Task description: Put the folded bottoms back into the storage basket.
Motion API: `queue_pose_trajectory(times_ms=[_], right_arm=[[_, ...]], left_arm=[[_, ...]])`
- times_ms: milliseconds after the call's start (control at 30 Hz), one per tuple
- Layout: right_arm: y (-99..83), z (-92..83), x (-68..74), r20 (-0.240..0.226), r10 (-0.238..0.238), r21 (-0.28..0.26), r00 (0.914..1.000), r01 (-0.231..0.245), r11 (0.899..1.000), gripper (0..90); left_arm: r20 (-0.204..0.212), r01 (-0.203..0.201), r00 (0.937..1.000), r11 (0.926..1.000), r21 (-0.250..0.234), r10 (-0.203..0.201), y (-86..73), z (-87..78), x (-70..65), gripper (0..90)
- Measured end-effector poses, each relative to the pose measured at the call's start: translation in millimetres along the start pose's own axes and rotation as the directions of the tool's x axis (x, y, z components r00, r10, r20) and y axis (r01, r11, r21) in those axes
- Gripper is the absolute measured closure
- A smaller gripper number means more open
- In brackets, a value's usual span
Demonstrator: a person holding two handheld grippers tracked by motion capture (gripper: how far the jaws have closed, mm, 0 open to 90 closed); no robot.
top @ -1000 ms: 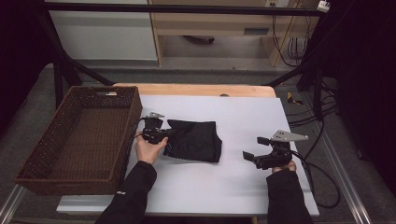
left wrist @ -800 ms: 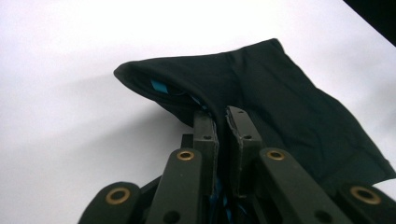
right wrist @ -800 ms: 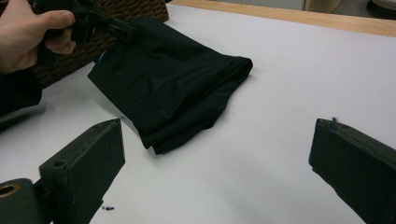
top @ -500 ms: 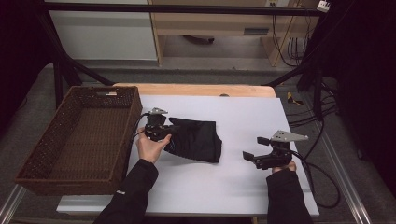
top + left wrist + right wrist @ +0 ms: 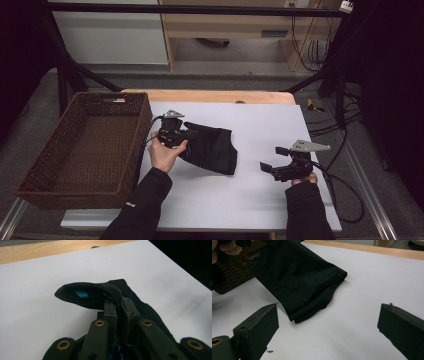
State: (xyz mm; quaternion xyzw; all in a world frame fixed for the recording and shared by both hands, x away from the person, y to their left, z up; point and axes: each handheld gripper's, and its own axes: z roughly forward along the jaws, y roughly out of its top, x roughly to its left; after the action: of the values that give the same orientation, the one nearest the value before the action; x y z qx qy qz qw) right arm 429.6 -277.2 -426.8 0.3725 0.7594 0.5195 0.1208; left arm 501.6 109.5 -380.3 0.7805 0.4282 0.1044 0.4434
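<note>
Fabric first: we see a black folded garment (image 5: 212, 149), soft and matte, with a thin blue strip showing inside its lifted fold in the left gripper view (image 5: 81, 293). Its left edge is raised off the desk (image 5: 260, 200), while the rest slopes down and lies on the white desk surface, roughly at the middle. In the right gripper view the cloth (image 5: 297, 280) hangs from its upper left corner and ends in a layered hem resting on the desk.

A brown wicker basket (image 5: 55, 185) stands at the left edge of the desk, just beside the hand that holds our left tool (image 5: 181, 135). A strip of bare wood runs along the far side of the desk. Black frame poles and cables stand beyond the desk. Nothing lies between the garment and the basket.

Our left tool is clamped tight on the garment's raised edge, its jaws pinching the cloth between them. Our right tool (image 5: 272, 160) sits well apart to the right of the garment, jaws spread wide, holding nothing, pointing toward the cloth.
</note>
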Motion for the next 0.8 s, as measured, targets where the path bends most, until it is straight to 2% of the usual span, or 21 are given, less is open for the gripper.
queue_pose_trajectory(times_ms=[400, 800], right_arm=[[0.2, -0.8, 0.1, -0.003, 0.0, -0.003, 1.0, 0.0, 1.0, 3.6], [0.3, -1.2, 0.5, -0.004, 0.003, -0.003, 1.0, -0.003, 1.0, 3.6]], left_arm=[[0.022, -0.056, 0.9982, 0.9982, -0.021, 0.056, 17.8, -12.7, -20.3, 84.0], [0.013, -0.137, 0.9903, 0.9898, -0.039, 0.138, 34.5, -39.5, -38.1, 84.2]])
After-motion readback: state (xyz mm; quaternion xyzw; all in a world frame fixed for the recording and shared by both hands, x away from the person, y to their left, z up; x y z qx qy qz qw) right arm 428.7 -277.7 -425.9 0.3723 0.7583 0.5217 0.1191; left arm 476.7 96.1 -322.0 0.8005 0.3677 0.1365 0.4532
